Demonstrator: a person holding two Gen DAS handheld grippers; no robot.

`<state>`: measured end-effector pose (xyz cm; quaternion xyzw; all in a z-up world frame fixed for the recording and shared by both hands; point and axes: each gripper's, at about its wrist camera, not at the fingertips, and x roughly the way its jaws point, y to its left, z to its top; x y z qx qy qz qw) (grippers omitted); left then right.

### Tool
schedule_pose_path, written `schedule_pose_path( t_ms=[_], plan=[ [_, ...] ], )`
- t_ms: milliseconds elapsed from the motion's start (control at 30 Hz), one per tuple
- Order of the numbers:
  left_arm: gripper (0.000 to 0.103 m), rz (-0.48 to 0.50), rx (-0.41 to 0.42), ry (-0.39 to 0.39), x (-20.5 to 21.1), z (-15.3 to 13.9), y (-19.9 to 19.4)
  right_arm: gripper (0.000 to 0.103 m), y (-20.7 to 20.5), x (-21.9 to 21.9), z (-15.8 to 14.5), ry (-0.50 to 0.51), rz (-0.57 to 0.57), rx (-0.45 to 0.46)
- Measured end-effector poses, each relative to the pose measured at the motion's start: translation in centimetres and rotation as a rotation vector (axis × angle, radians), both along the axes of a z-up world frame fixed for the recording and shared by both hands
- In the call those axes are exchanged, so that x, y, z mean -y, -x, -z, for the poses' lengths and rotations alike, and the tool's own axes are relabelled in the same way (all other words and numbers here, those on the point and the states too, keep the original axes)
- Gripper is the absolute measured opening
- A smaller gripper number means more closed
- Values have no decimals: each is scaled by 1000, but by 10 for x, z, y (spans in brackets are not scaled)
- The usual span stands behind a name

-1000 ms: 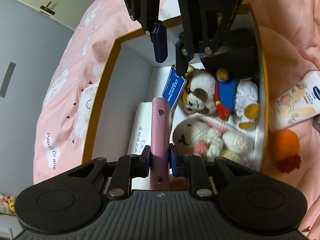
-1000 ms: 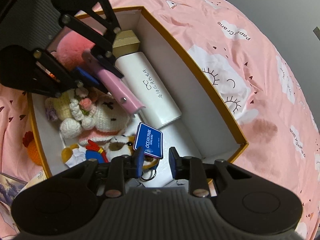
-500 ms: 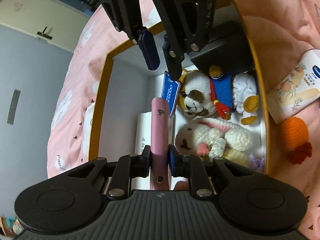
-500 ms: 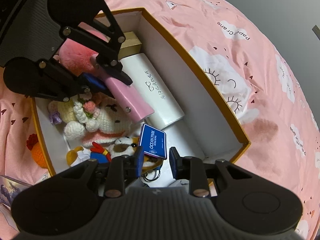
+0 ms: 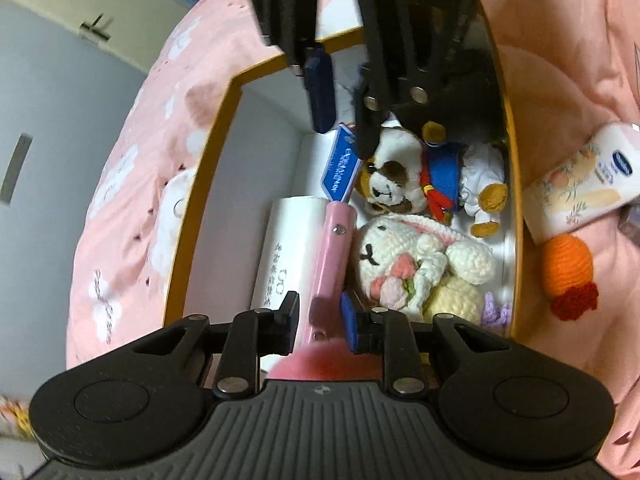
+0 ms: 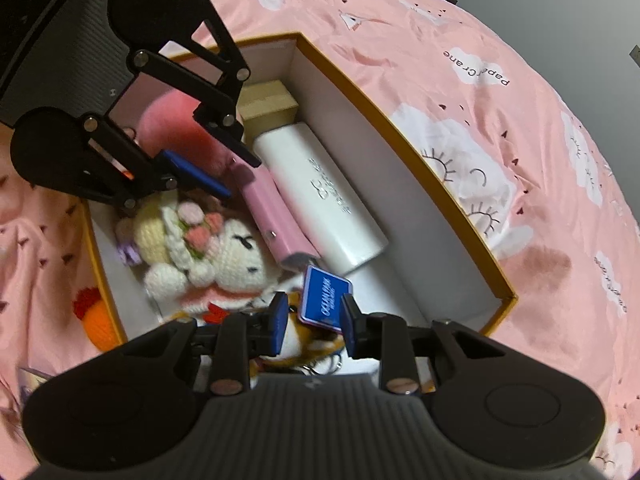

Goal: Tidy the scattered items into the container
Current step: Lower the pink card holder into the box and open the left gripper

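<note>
The box [image 6: 404,128] sits on the bed [image 6: 500,80]. Inside, the long case [image 6: 320,196] lies along one wall, with the slim bar [image 6: 276,216] beside it and the knitted rabbit [image 6: 224,248] on the bar's other side. The tag [image 6: 324,296] stands beyond the bar's end, next to the plush dog [image 5: 416,176]. The knitted carrot [image 5: 568,272] and a tube [image 5: 580,184] lie on the bed outside the box.

box [image 6: 404,128]: orange rim, white inside | case [image 5: 332,256]: pink | bedspread [image 6: 500,128]: pink (white clouds)
</note>
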<state>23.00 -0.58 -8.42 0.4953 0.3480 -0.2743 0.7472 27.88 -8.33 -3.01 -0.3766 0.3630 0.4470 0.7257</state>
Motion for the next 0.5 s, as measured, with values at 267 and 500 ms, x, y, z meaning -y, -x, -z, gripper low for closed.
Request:
schedule_pose_path(
  t_ms=[267, 500],
  plan=[
    [13, -93, -40, 81, -7, 6, -21, 21, 2, -16, 0, -90, -12, -65],
    [12, -131, -62, 134, -7, 8, -36, 13, 4, -31, 18, -53, -1, -93]
  ],
)
